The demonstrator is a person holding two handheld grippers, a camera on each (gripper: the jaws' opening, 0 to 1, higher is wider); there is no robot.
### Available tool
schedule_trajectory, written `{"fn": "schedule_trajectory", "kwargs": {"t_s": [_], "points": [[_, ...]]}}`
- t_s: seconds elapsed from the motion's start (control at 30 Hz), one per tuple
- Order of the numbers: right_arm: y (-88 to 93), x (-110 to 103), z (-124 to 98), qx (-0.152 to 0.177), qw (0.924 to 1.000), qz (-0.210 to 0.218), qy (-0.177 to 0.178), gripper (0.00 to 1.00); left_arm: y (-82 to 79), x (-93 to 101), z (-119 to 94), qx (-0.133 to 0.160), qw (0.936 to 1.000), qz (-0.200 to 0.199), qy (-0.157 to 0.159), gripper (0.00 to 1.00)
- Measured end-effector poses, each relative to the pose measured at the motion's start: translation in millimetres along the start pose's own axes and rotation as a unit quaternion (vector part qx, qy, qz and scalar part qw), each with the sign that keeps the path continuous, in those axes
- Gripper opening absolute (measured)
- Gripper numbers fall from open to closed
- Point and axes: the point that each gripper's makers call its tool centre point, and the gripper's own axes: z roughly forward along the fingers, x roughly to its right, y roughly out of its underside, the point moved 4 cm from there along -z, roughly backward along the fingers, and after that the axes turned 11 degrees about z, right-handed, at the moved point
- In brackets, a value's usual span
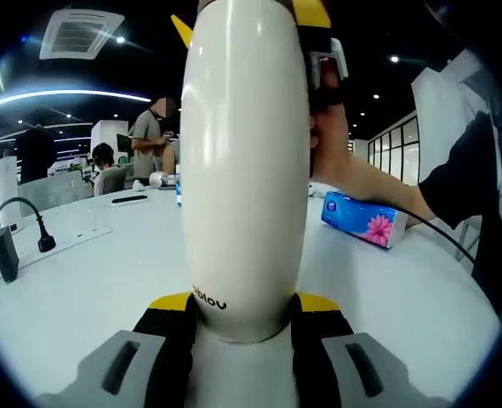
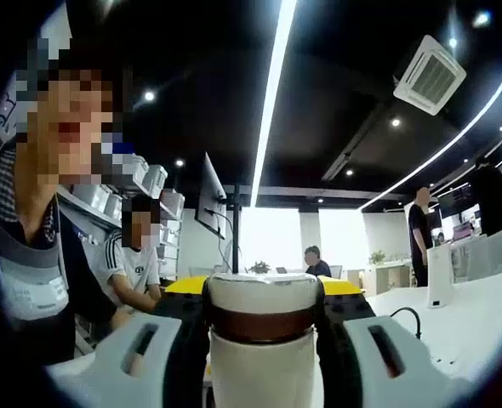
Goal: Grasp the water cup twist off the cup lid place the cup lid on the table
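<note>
The tall cream-white plastic water cup (image 1: 244, 161) stands upright over the white surface (image 1: 89, 280), its base clamped between the left gripper (image 1: 244, 319) jaws; the right gripper (image 2: 264, 319) is closed around its brown-banded cream lid (image 2: 264, 297). A blue tissue pack (image 1: 363, 218) lies near the surface's far edge.

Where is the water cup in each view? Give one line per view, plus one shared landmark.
Left gripper view: the water cup stands tall at centre, its base clamped by the left hand-held gripper.
Right gripper view: its brown-banded top end sits bottom centre, clamped by the right hand-held gripper.
Shared landmark: the white table.
</note>
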Motion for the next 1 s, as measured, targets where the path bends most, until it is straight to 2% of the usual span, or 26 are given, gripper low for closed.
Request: {"fn": "schedule_trajectory", "kwargs": {"t_s": [0.33,1.0], "points": [[-3.3,-0.8,-1.4,0.007,0.9999,0.010,0.001,0.52,-0.6,1.6,-1.4,0.000,1.0000,0.000,0.001,0.46],[-6.4,-2.4,-1.5,0.010,0.9999,-0.005,0.003,0.49,-0.8,1.9,-1.1,0.000,1.0000,0.001,0.001,0.46]]}}
